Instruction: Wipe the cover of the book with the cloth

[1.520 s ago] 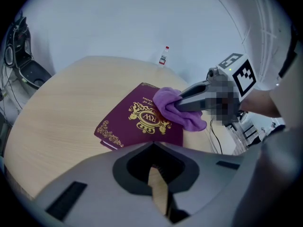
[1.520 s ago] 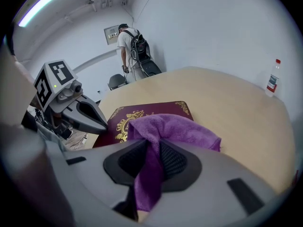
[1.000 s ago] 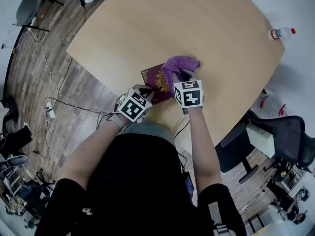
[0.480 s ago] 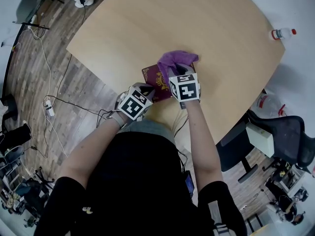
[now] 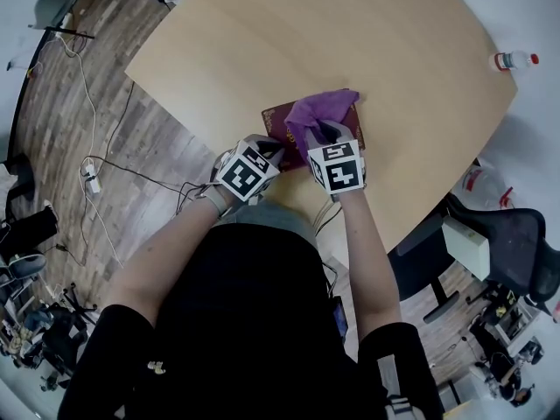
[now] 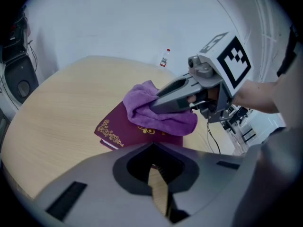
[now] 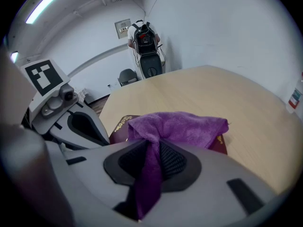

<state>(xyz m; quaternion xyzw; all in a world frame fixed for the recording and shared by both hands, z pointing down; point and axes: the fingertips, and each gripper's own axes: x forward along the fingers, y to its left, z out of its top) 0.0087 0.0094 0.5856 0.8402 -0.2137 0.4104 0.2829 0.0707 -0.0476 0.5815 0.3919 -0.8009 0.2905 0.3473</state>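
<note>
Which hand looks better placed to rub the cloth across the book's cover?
The right. The right gripper has its jaws clamped on the purple cloth, which already lies on the red book. The left gripper holds nothing and sits by the book's near corner, off the cloth.

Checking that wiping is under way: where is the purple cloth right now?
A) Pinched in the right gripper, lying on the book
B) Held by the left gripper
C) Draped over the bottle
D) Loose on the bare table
A: the right gripper is shut on the purple cloth, which lies on the maroon book.
</note>
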